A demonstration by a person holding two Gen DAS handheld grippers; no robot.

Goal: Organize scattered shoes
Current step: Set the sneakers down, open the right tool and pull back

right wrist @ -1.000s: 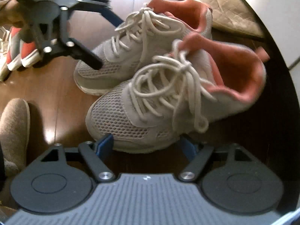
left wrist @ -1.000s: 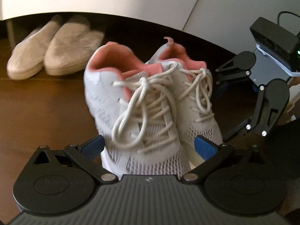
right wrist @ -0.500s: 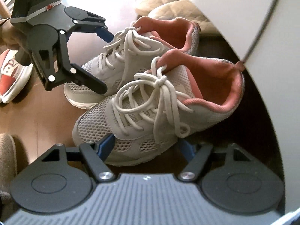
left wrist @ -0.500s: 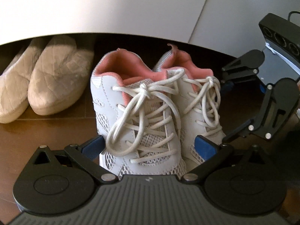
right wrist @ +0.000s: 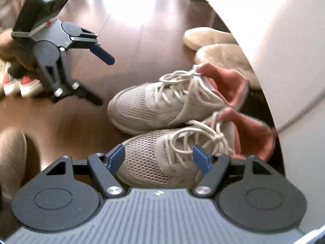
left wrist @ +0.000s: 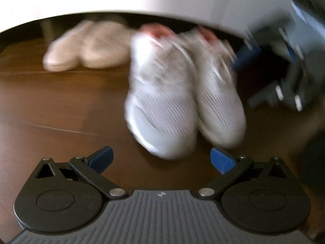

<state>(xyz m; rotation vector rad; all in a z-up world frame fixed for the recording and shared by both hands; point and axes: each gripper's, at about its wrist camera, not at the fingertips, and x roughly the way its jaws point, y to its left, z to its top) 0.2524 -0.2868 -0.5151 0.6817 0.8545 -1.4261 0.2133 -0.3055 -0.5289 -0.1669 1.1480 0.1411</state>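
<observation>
The white cabinet (right wrist: 284, 40) overhangs the wood floor (right wrist: 132, 30). No box or bin shows; the gap under the cabinet serves as the holder. In it, at about two o'clock in the right wrist view, lie the heels of the grey sneakers (right wrist: 162, 105) and, beyond them at one o'clock, beige slippers (right wrist: 219, 48).

The sneakers sit side by side, touching, toes pointing out. That pair looks placed.

The right gripper (right wrist: 158, 156) stands wide, its blue pads either side of the near sneaker's toe without pinching it. The left gripper (right wrist: 101, 77), at ten o'clock, is spread wide and holds nothing.

A red-and-white shoe (right wrist: 22, 83) lies loose at nine o'clock. In my judgement the next move is a reach for it, with jaws kept wide.
</observation>
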